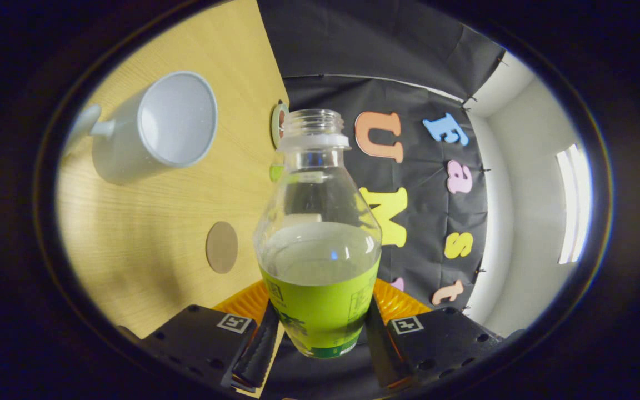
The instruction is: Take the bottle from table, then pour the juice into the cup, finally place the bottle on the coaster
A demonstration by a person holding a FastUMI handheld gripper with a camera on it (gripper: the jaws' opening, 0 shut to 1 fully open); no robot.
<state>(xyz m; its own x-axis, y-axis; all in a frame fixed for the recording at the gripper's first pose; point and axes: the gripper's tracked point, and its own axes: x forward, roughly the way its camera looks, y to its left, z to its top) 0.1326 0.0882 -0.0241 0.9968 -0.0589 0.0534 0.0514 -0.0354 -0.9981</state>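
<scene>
The gripper [318,339] clamps the bottle [318,244] at its lower body, one finger pressed against each side of the green label [320,305]. The bottle is uncapped, its clear neck pointing away from the fingers, and it holds pale liquid up to about the shoulder. The view is rolled — the wooden table [148,244] stands like a slanted wall to one side of the bottle. On that light-grained surface sits a white cup [156,128], its open mouth turned toward the camera and its handle on the far side from the bottle. A round brown coaster [221,247] lies flat on the wood, between the cup and the fingers, just beside the bottle's body. Beyond the bottle hangs the black cloth wall [353,44], and past it a pale room wall with a bright strip light [574,203].
</scene>
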